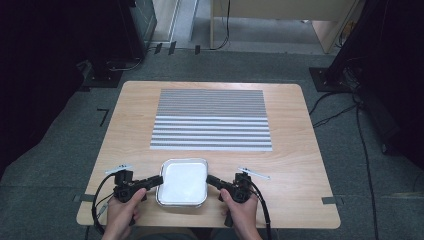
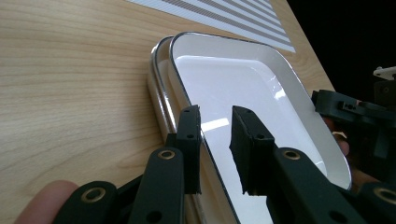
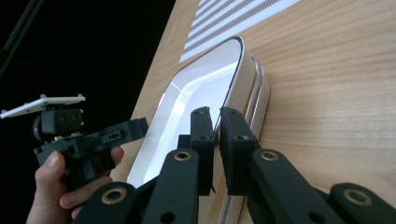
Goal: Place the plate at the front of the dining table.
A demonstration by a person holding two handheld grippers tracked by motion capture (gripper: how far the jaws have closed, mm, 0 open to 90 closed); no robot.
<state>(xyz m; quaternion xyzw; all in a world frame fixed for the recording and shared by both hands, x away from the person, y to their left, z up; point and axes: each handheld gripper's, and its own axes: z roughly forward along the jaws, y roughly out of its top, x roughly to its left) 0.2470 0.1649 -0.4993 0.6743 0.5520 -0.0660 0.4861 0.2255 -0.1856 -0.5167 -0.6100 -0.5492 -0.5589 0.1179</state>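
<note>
Nearest the high camera, two forearms come in from the bottom edge, each hand holding a hand-held gripper at the front of a pale wooden bench [image 1: 295,165]. Between them lies a shallow white tray [image 1: 184,181] with a dark rim; it is the upper of two nested trays, the lower tray [image 2: 156,81] showing as a second rim just beneath it. The stack sits close to the bench's front edge, a little left of centre, its slightly longer side running away from the person. The left hand-held gripper [image 1: 156,181] points right, toward the tray's left edge; in its own view its jaws straddle that rim, one outside and one over the white inside, with a gap between them, and I cannot tell whether the pads press the rim. The right hand-held gripper [image 1: 212,179] points left at the opposite edge; in its own view its jaws stand nearly together, pinching the upper tray's thin rim. So the tray lies directly between the two, each gripper at its own side edge, neither nearer than the other. A grey-and-white striped mat [image 1: 212,120] lies farther back on the bench, well apart from the trays. The likely next move is lifting the upper tray off the lower one.
</note>
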